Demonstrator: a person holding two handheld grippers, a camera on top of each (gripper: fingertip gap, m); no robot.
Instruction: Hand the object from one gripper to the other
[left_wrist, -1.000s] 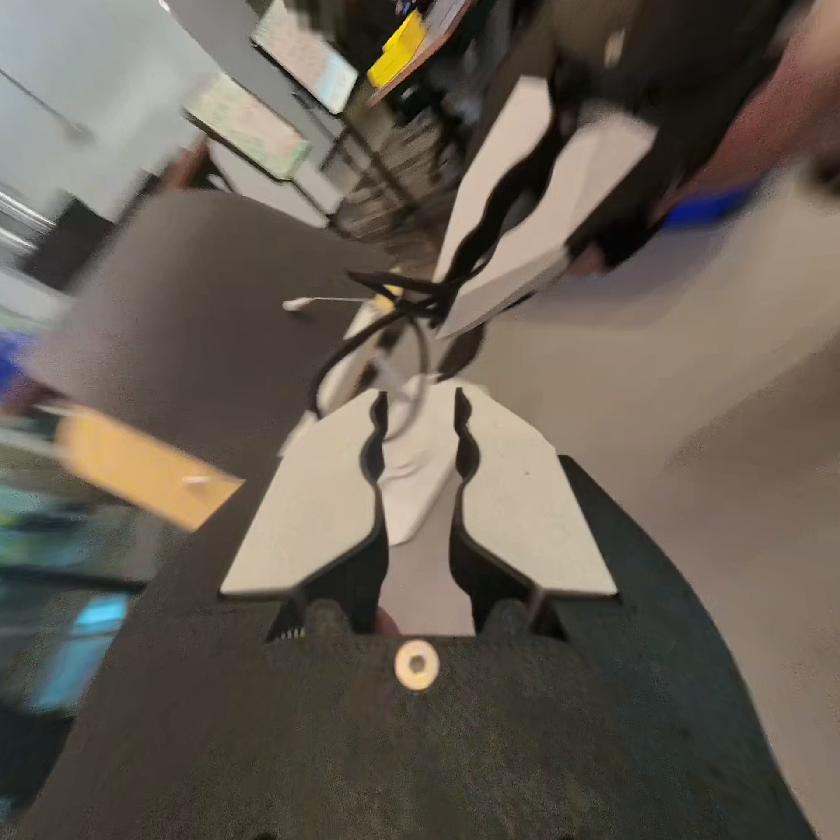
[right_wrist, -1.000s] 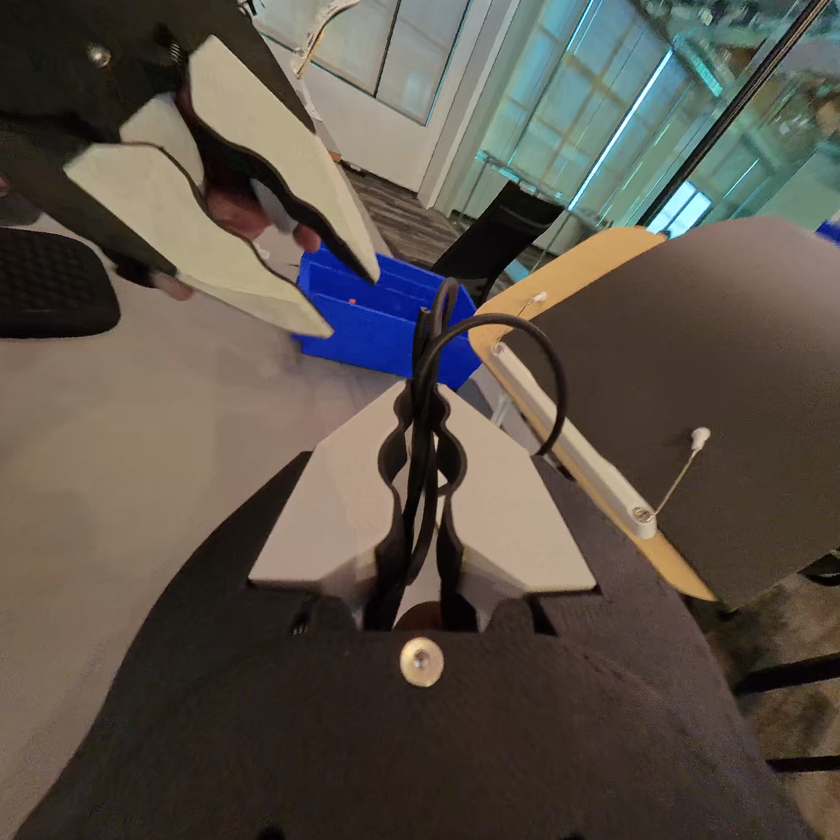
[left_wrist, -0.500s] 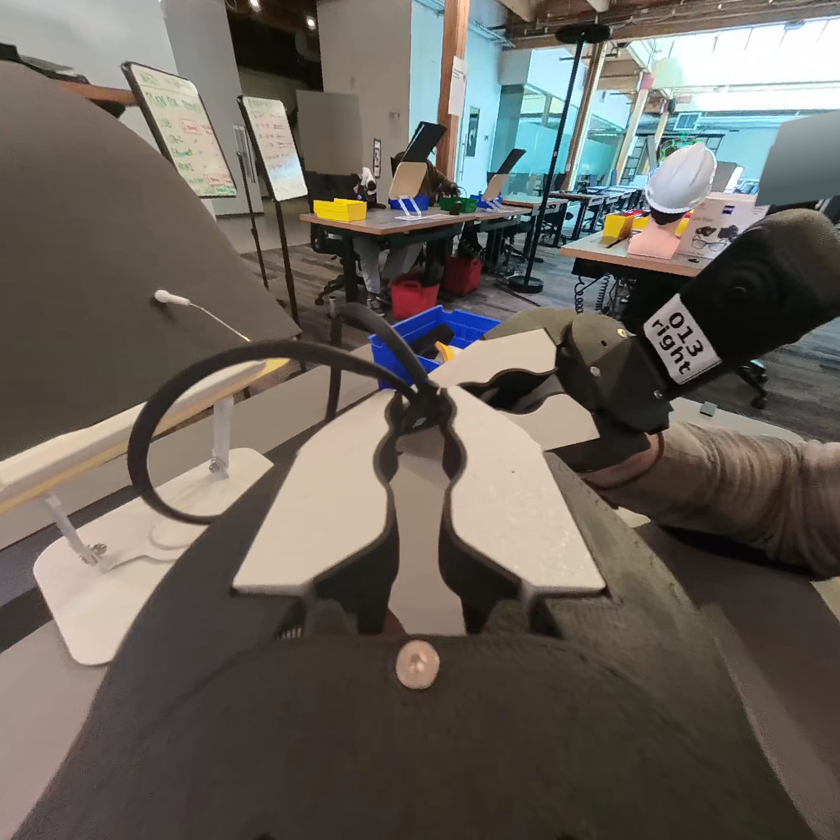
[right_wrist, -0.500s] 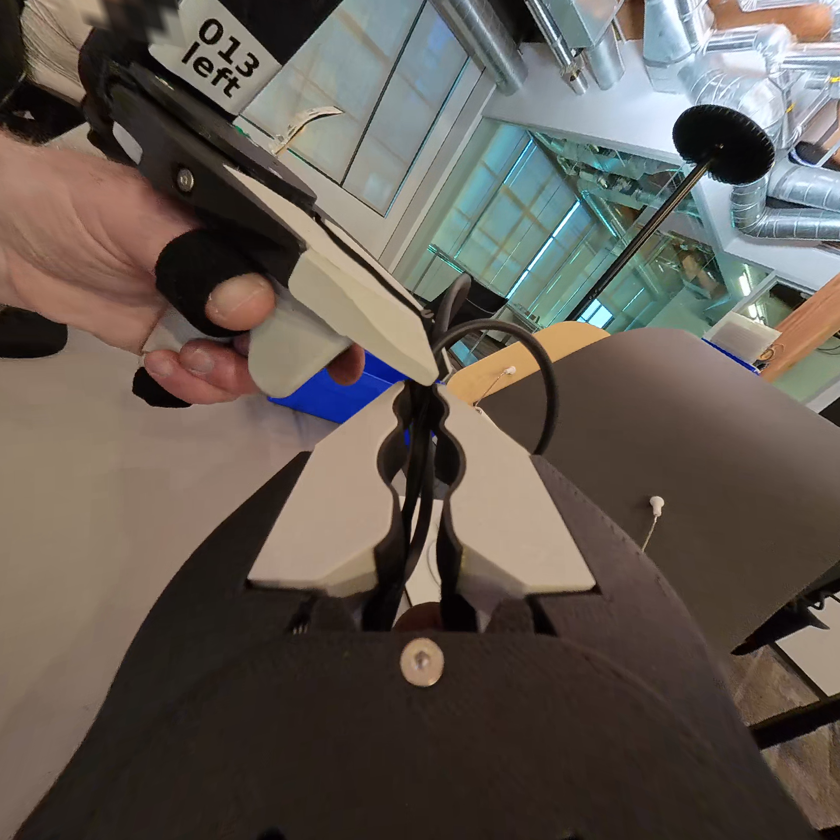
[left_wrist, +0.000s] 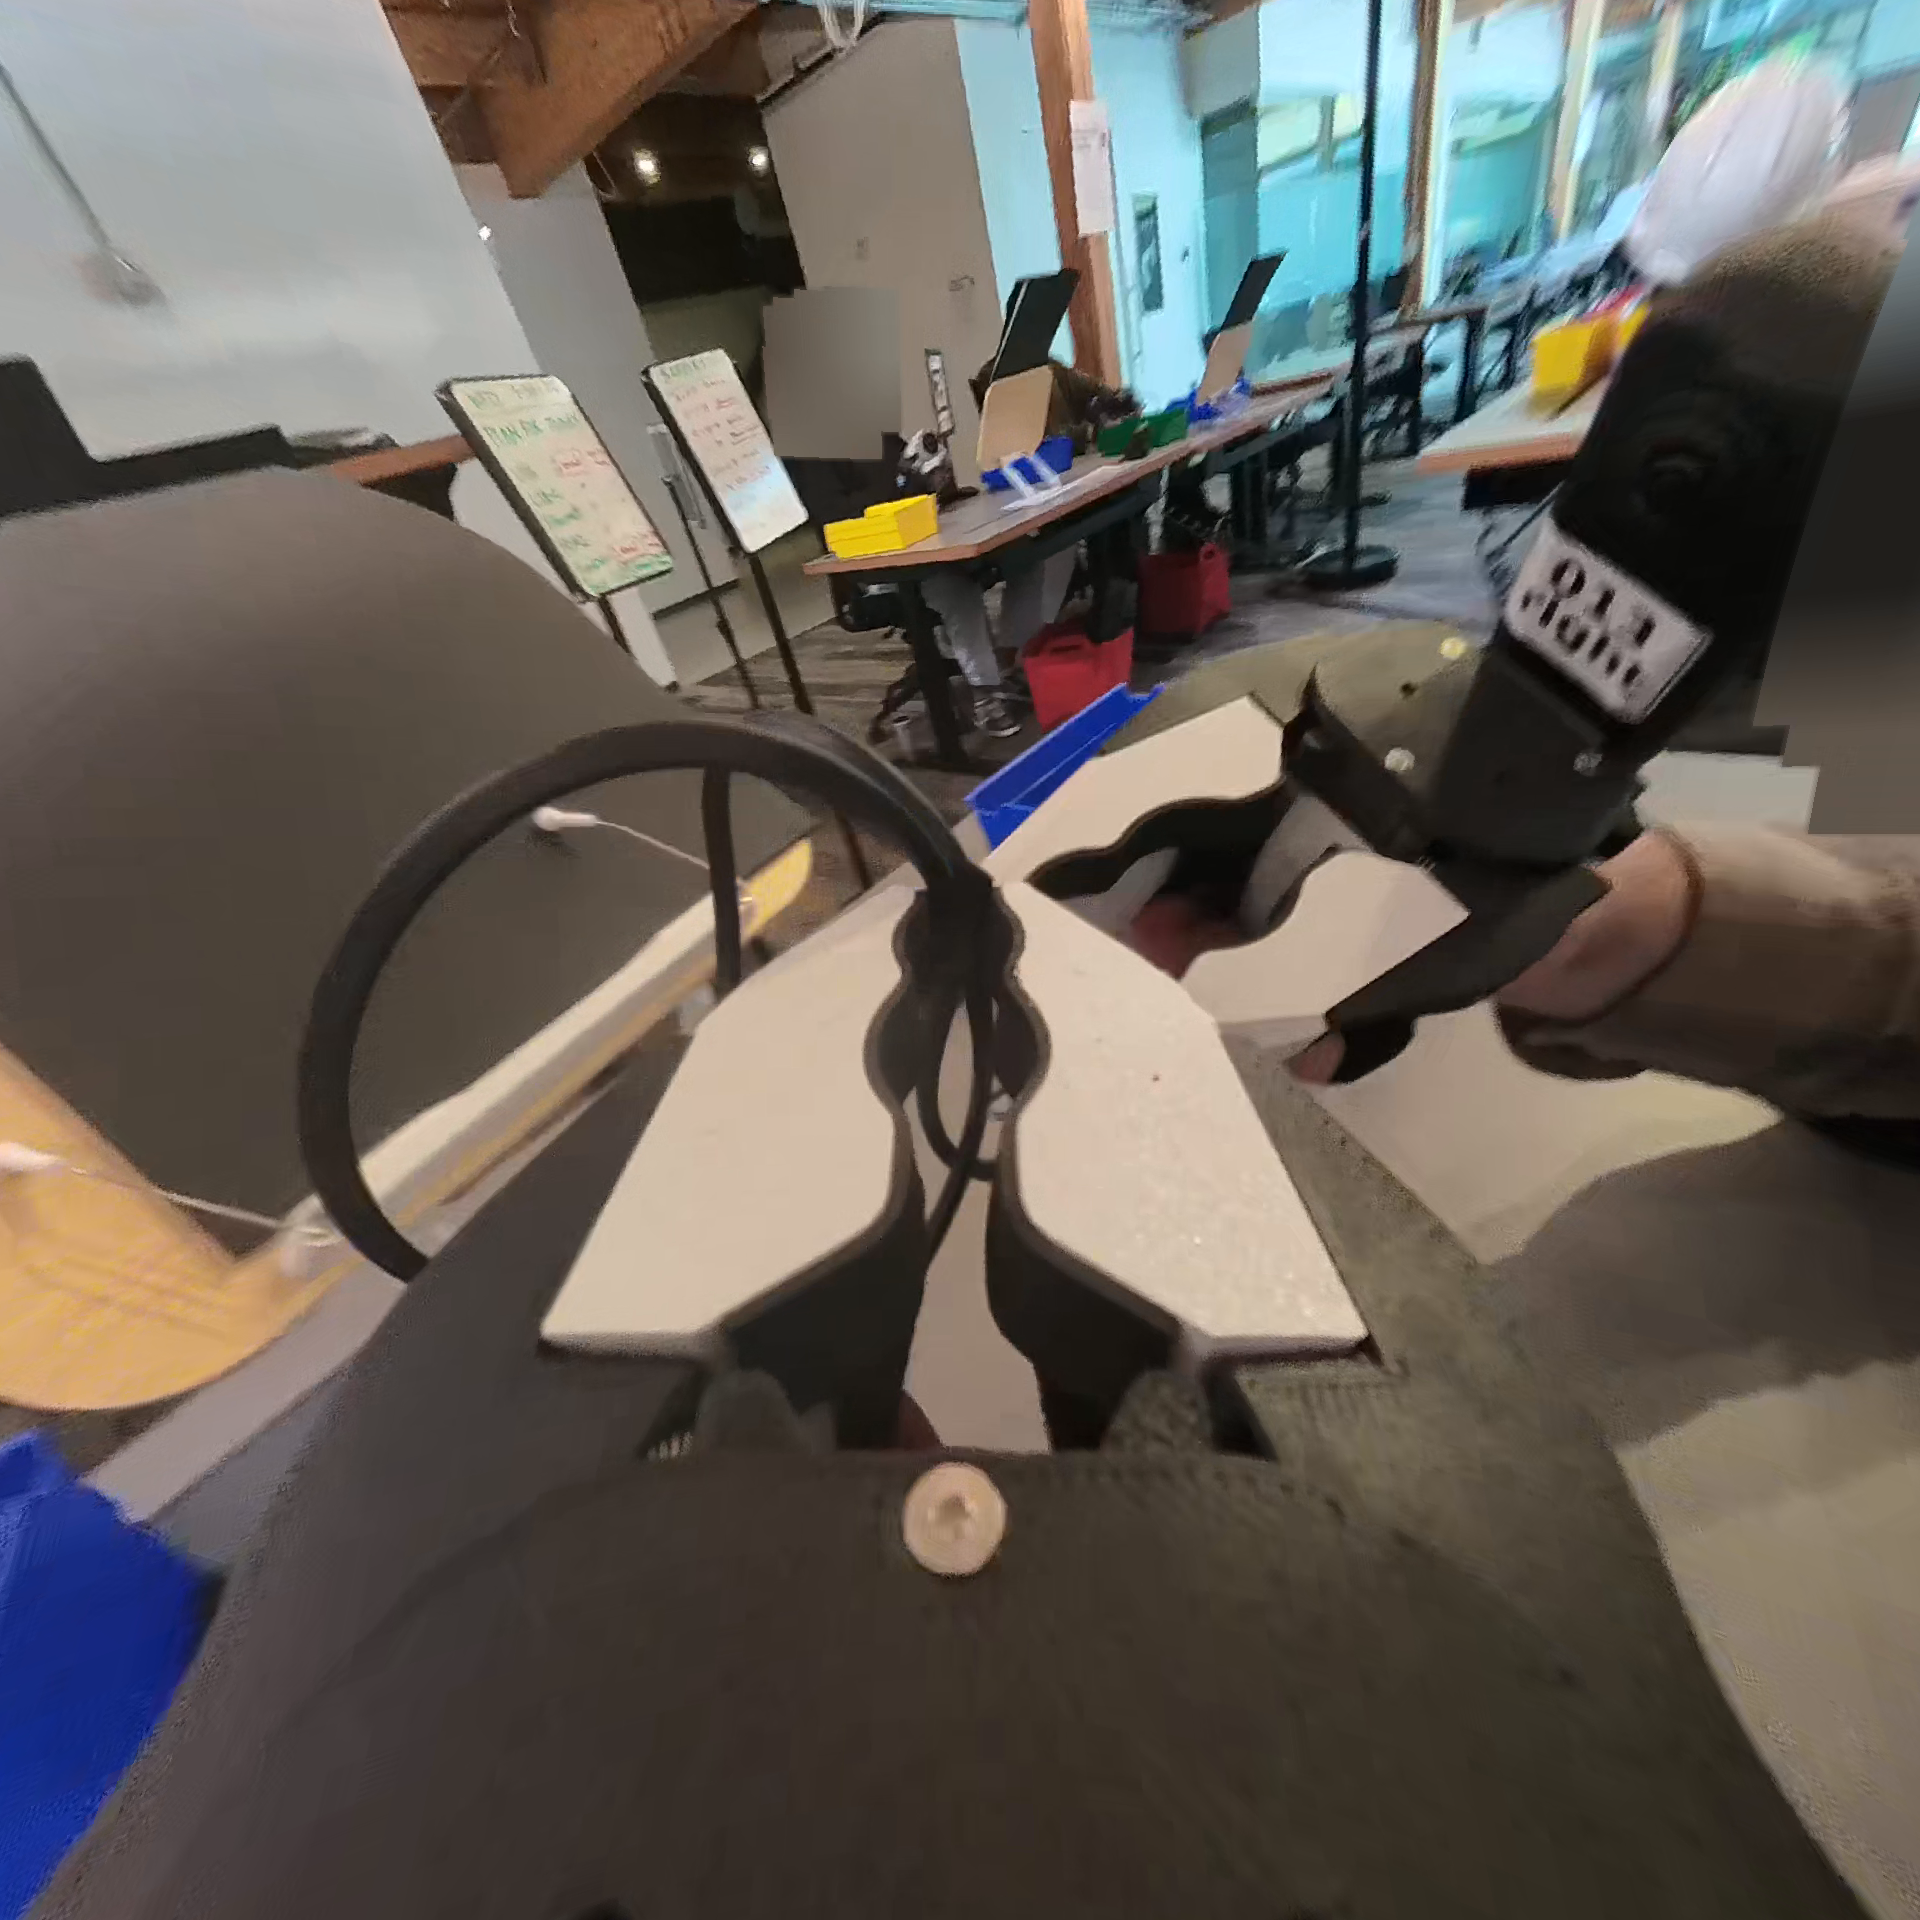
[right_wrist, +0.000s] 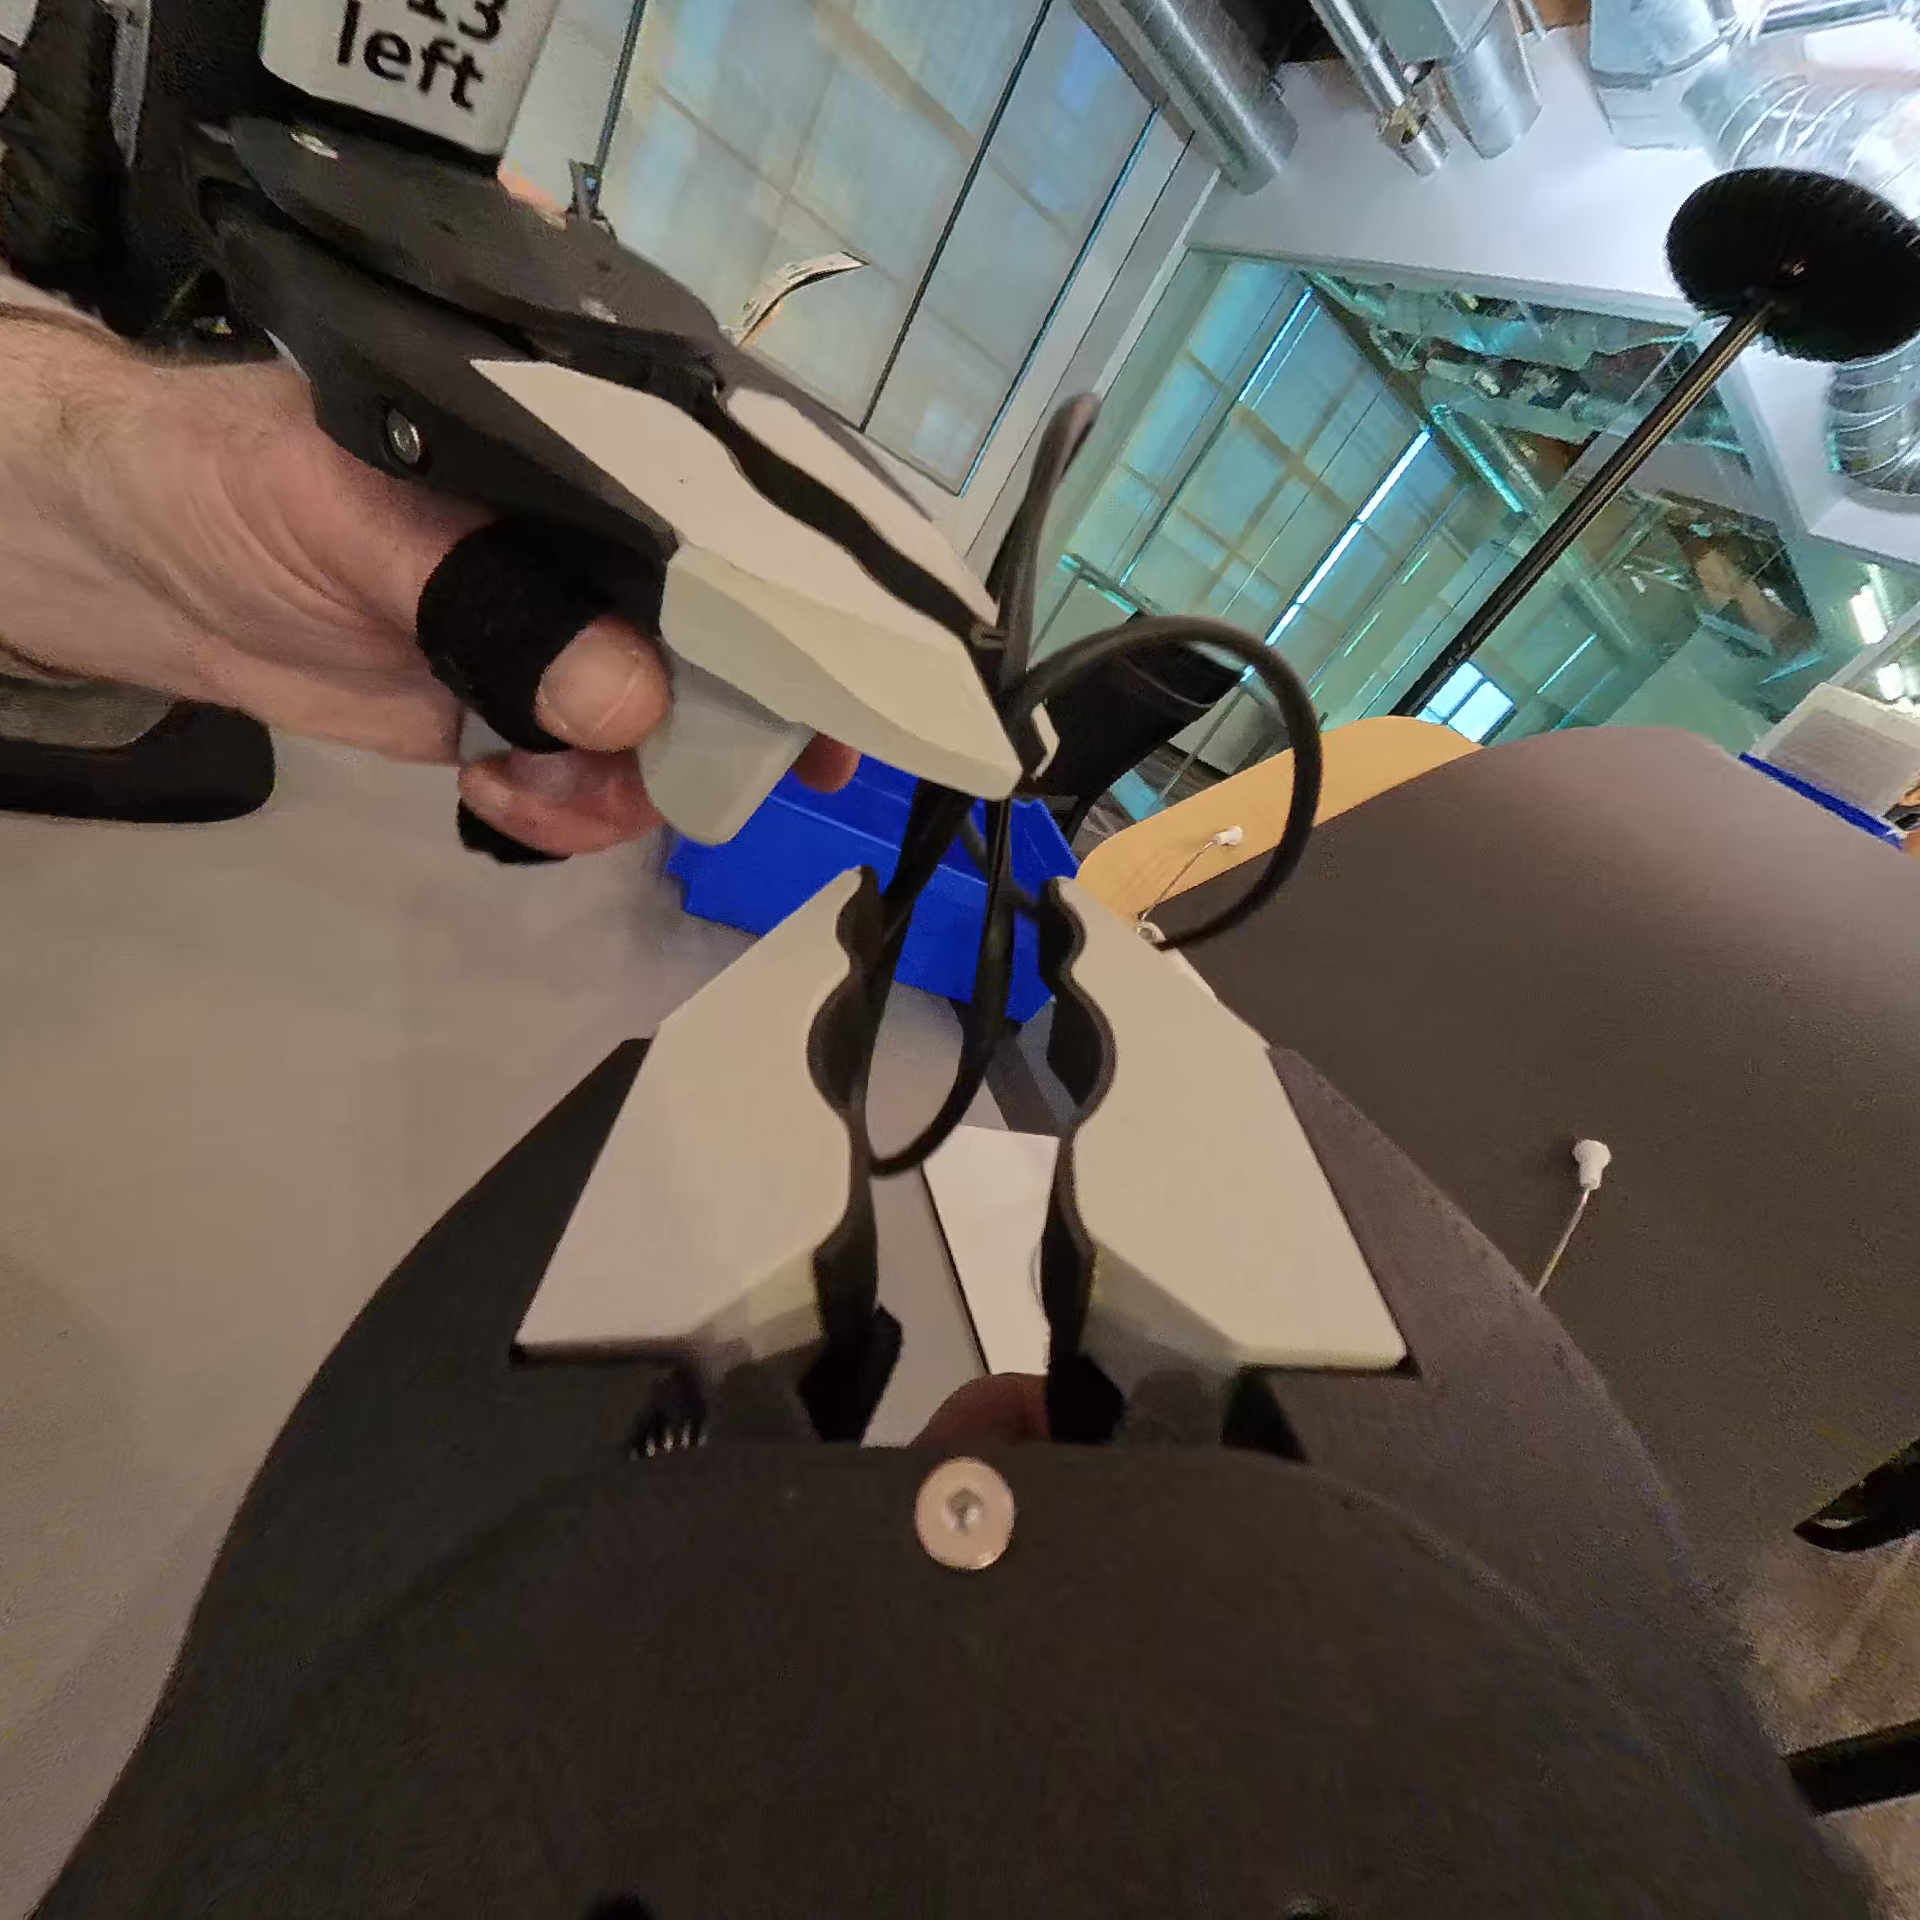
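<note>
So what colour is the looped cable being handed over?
Black, a thin looped cable, clearest in the left wrist view, pinched by the left gripper.

Open-plan office-lab: long desks (left_wrist: 1091, 509) with yellow bins (left_wrist: 883, 523), easel whiteboards (left_wrist: 556, 483), exposed timber beams (left_wrist: 582, 62), glass partitions (right_wrist: 1299, 499), ceiling ducts (right_wrist: 1455, 73).

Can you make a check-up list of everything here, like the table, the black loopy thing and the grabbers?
Surface: plain grey tabletop.
Job's things: looped thin black rubber cord, pinched at its gathered part.
Clutter: blue plastic bin on the table.
Grippers: left hand-held gripper shut on the cord; right hand-held gripper open around its lower loop.
Cables: nothing seen.
Surroundings: dark grey curved panel, whiteboards, desks.
</note>
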